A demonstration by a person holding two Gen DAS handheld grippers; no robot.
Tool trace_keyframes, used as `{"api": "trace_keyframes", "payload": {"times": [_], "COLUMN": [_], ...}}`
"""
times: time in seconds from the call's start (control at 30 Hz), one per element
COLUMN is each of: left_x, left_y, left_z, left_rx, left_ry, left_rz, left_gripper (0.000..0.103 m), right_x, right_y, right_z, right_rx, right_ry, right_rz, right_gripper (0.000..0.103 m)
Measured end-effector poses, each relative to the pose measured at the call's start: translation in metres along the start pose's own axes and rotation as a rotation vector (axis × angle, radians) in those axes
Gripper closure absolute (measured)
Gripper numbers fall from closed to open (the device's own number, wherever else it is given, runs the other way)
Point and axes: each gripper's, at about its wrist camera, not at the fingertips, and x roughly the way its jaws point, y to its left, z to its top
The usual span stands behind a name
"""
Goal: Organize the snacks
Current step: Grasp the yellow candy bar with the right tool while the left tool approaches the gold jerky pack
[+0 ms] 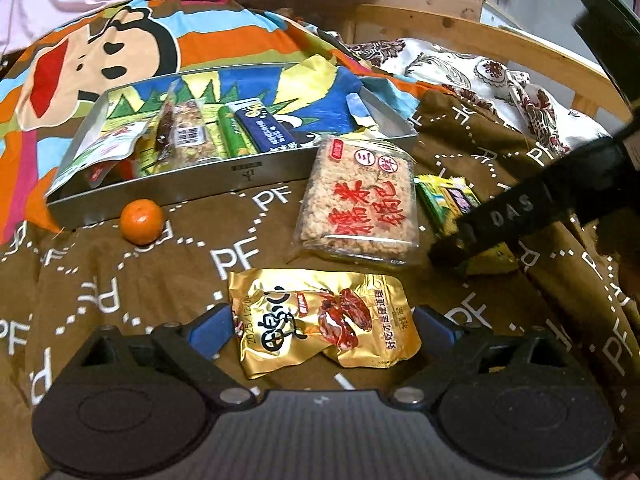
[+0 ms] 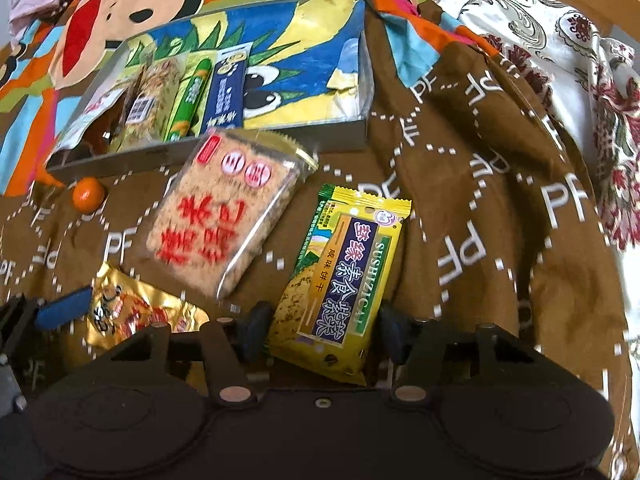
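Tin tray, sitting across the upper left of the left wrist view on the brown bedcover, is already holding several bars and packets at its left end; rigid, heaviest item, probably staying put. Rice-crisp block, lying centre frame just before the tray's near wall, is looking stiff, light and brittle in slick clear wrap; best pinched across its short sides. Yellow biscuit packet, lying low centre in the right wrist view, is sitting between the fingers of the right gripper, which are flanking its lower end without visibly pressing; flat, light, crushable, so a gentle squeeze across the width is suiting it. Gold foil pouch, low centre, is resting between the widely spread fingers of the left gripper, untouched; soft, crinkly, slippery. Mandarin, left of centre, is lying free; round, rolling easily.
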Motion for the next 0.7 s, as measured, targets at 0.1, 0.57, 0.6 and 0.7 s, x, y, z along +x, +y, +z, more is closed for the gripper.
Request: {"api": "trace_keyframes", "payload": {"times": [0.1, 0.57, 0.6, 0.7], "left_x": [-0.009, -0.051, -0.049, -0.043], "left_y": [0.005, -0.003, -0.006, -0.013], "left_z": [-0.005, -0.035, -0.035, -0.036], "left_rx": [-0.025, 0.017, 0.036, 0.084], "left_ry": [0.005, 0.087, 0.093, 0.103], "left_rz": [-0.005, 0.065, 0.075, 0.102], "left_gripper": [0.007, 0.001, 0.001, 0.001], "right_x": [-0.007, -0.030, -0.029, -0.025], "right_y": [0.002, 0.018, 0.017, 0.015], "right_z": [-0.010, -0.041, -0.041, -0.037], "right_rx": [-0.001, -0.012, -0.008, 0.012], "right_ry": [0.011, 0.045, 0.048, 0.051], "right_rz": [0.012, 0.125, 0.127, 0.139], "right_gripper": [0.045, 0.043, 0.042, 0.032]}}
